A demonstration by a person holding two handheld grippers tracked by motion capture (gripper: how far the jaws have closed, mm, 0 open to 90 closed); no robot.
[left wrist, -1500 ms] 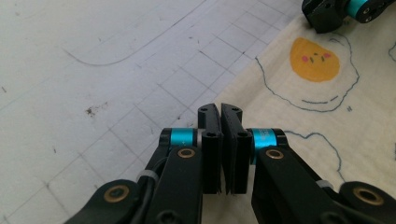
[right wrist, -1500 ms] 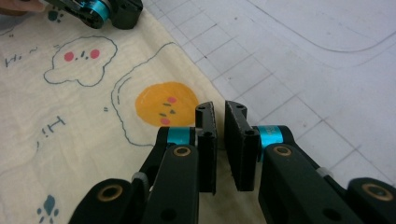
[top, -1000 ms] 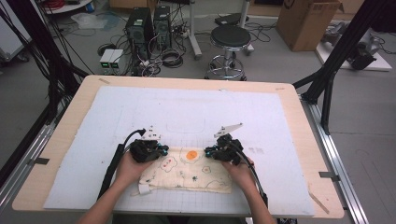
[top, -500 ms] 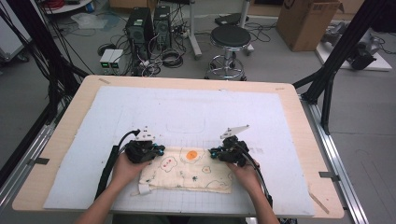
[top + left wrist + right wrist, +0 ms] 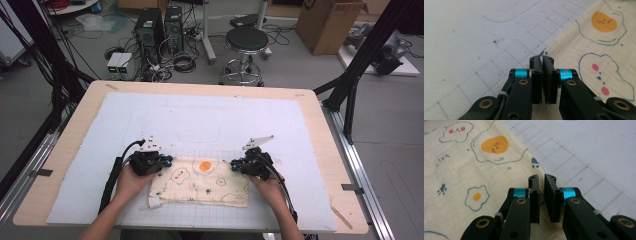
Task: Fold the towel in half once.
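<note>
Your cloth (image 5: 202, 181), cream with fried-egg prints, lies flat at the lower middle of the high view, its far corners hidden under your left gripper (image 5: 541, 60), nearly closed, and right gripper (image 5: 541, 180), slightly parted; whether either pinches cloth is unclear.

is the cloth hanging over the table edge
No, the cloth lies flat and wholly on the white mat, short of the table's near edge.
</note>
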